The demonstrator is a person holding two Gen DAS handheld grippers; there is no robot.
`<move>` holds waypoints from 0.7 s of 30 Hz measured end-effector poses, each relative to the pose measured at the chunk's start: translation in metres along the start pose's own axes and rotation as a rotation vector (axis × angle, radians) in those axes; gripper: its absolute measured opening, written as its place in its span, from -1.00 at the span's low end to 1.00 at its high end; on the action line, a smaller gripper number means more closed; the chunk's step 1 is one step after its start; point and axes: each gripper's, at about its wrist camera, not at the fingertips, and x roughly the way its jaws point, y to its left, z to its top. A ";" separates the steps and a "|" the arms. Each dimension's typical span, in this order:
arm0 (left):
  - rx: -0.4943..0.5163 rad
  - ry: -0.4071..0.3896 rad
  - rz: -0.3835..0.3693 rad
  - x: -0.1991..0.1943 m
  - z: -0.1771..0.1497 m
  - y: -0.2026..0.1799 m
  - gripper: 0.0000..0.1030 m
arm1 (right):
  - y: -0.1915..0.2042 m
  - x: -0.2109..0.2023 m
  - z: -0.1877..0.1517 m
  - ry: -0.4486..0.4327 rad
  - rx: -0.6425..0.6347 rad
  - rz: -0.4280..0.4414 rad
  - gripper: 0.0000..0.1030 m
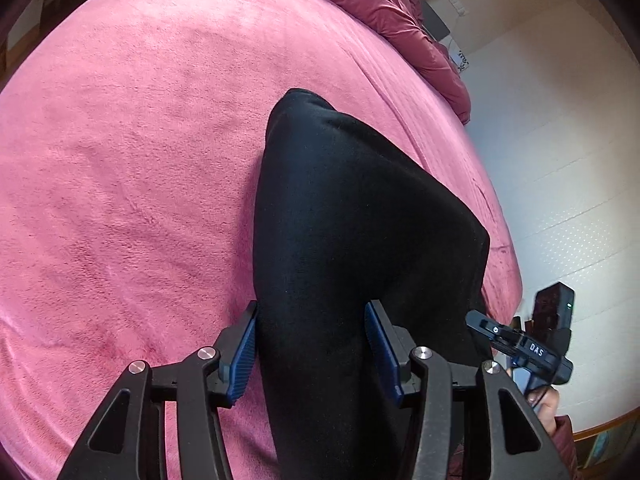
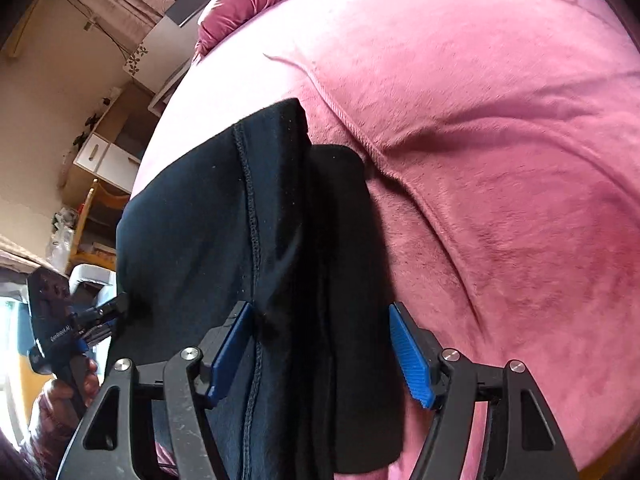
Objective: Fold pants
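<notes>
Black cloth, one pair of pants (image 1: 352, 240), lay on the one pink blanket (image 1: 132, 168) near the bed's edge, running down between the spread fingers of both grippers. Two grippers showed: the left gripper (image 1: 311, 354) and right gripper (image 2: 320, 354) both stood released, straddling the fabric. Folds hid the pant legs, so their layers were hard to count.

Pants (image 1: 360, 220): black knit cloth, matt, showing an overlock seam (image 2: 250, 208). Blanket (image 1: 140, 160): pink plush fleece, napped, catching light softly. Duvet (image 1: 384, 4): darker pink cloth, showing a slight sheen. Left gripper (image 1: 312, 354): matt black plastic, ribbed blue pads (image 1: 245, 356), brushed metal pins (image 1: 423, 353). Right gripper (image 2: 320, 354): looking likewise.
</notes>
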 end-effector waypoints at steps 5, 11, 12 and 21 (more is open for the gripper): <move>0.014 -0.016 -0.033 0.002 -0.004 -0.002 -0.09 | -0.004 0.006 0.002 0.031 -0.023 0.041 0.10; 0.054 -0.055 -0.098 -0.022 -0.009 -0.008 -0.25 | 0.027 -0.021 0.002 -0.005 -0.106 0.023 -0.28; 0.067 -0.067 -0.102 -0.029 -0.009 -0.010 -0.25 | 0.032 -0.026 0.003 -0.014 -0.116 0.031 -0.29; 0.104 -0.195 -0.052 -0.088 0.041 0.005 -0.25 | 0.099 -0.004 0.051 -0.054 -0.200 0.109 -0.29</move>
